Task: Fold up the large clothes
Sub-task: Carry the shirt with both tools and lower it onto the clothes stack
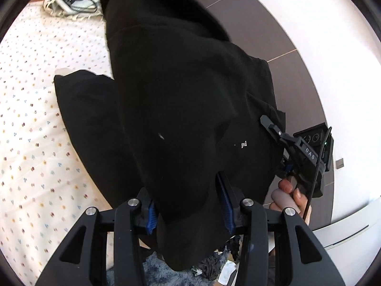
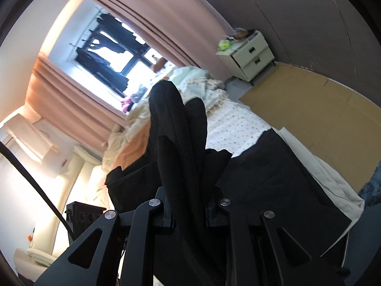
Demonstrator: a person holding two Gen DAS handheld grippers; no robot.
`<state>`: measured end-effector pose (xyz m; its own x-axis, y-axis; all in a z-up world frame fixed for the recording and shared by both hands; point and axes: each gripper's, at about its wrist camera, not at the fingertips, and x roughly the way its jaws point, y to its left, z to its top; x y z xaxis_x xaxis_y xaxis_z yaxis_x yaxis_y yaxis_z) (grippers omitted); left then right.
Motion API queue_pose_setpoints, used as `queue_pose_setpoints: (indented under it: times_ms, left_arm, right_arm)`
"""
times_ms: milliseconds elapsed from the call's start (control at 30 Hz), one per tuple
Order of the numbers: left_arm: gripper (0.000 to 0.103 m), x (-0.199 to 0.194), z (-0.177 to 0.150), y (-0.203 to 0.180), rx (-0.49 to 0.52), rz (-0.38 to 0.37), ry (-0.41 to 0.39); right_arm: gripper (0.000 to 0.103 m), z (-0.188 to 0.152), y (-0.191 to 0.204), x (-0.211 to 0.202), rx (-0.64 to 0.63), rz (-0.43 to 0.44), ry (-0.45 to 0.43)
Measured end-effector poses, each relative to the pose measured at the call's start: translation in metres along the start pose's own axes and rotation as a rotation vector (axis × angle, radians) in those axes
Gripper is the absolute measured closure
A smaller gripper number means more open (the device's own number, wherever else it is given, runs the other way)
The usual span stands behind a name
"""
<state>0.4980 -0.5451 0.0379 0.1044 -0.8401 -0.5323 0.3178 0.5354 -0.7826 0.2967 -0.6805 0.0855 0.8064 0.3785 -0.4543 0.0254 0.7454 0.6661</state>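
Through the left wrist camera, my left gripper point(image 1: 188, 202) is clamped on a thick bunch of the large black fabric garment point(image 1: 181, 100), which runs away from me over the flower-dotted white bedsheet point(image 1: 35, 124); the right gripper point(image 1: 273, 128) bites its near right edge, a hand point(image 1: 290, 197) behind it. Through the right wrist camera, my right gripper point(image 2: 190, 205) is pinched nearly together on a fold of the garment point(image 2: 181, 131), whose bulk lies right on the bed point(image 2: 240, 124). I judge both hands equally close.
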Motion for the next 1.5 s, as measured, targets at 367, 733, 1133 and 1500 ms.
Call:
queue_pose_setpoints:
  times_ms: [367,733,1133,1500]
  left_arm:
    - [0.059,0.056,0.036,0.08,-0.047,0.018,0.072]
    - [0.059,0.05,0.042,0.091,-0.024,0.056,0.1]
    - [0.059,-0.004,0.029,0.088,0.051,0.15,-0.036]
    - [0.068,0.017,0.022,0.101,0.026,0.084,-0.025]
  right_arm:
    - [0.087,0.011,-0.019,0.055,0.116,-0.086,0.072]
    - [0.019,0.011,-0.011,-0.004,0.216,-0.266,0.016]
    - [0.019,-0.101,0.02,-0.127,0.178,-0.437,-0.082]
    - [0.046,-0.134,0.018,-0.127,0.255,-0.391,-0.103]
